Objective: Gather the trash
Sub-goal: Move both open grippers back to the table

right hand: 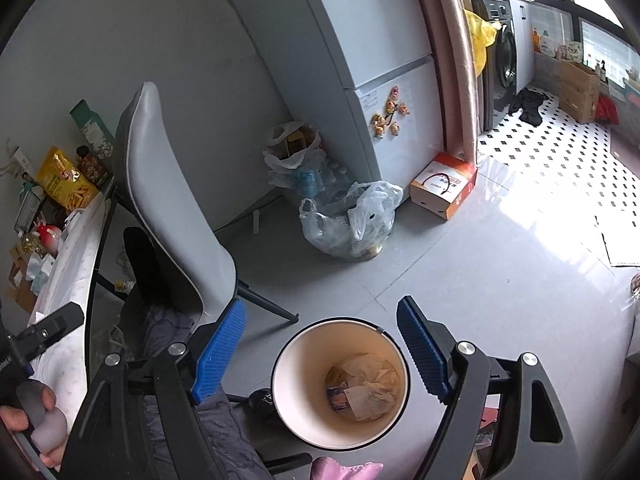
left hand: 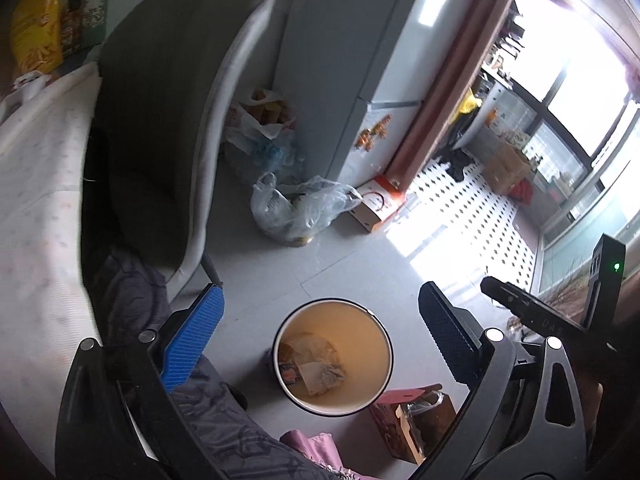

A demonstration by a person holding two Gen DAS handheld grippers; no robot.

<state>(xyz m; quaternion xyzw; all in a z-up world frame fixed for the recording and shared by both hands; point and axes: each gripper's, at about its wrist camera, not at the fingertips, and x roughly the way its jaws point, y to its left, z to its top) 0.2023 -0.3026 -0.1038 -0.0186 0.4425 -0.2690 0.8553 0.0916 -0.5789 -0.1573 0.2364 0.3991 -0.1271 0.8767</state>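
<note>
Both tongs gape empty, left gripper (left hand: 320, 336) and right gripper (right hand: 320, 354); between each pair sits a round cream bin (left hand: 334, 404) (crumpled contents indistinct).

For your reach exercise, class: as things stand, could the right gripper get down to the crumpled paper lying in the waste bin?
Probably yes. The right gripper is open and empty above the waste bin, whose mouth is uncovered, with the crumpled paper exposed at the bottom. The bin's depth might hamper it.

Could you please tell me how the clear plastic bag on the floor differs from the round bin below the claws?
The plastic bag is clear, soft and crumpled; the bin is a rigid round tub, cream inside with a dark rim. The bag lies near the fridge; the bin stands close below both claws. Both sit on the floor and hold trash.
</note>
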